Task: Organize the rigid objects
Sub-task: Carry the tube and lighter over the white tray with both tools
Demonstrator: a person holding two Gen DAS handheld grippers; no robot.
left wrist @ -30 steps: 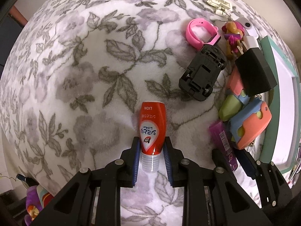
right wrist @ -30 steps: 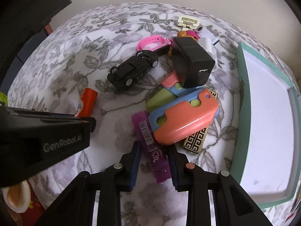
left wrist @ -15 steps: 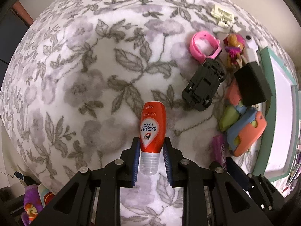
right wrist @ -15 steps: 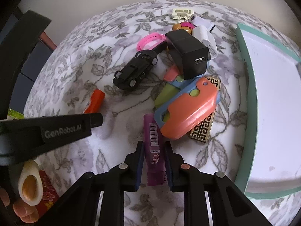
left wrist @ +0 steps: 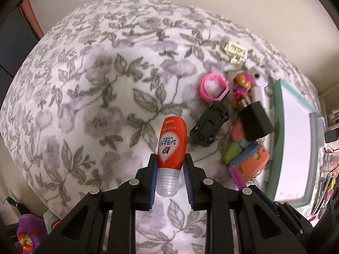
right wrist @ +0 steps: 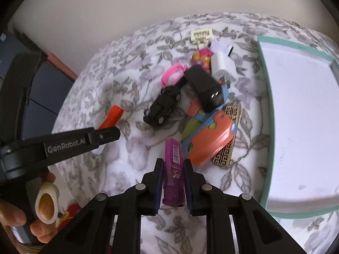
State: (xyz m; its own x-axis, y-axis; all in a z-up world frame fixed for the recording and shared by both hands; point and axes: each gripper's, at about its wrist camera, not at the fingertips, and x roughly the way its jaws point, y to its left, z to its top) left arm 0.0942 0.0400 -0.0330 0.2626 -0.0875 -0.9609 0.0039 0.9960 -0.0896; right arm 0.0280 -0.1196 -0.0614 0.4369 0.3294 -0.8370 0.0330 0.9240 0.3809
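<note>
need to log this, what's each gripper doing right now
left gripper: shut on the red bottle.
right gripper: shut on the purple tube.

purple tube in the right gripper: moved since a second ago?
Yes. The purple tube has come up off the floral cloth and away from the orange case it lay against, clamped between the right gripper's fingers.

We see the right gripper low in the frame, its blue pads clamped on a purple tube raised off the floral cloth. At left the other gripper holds a red bottle. A teal-rimmed tray fills the right side, toys piled beside it.
</note>
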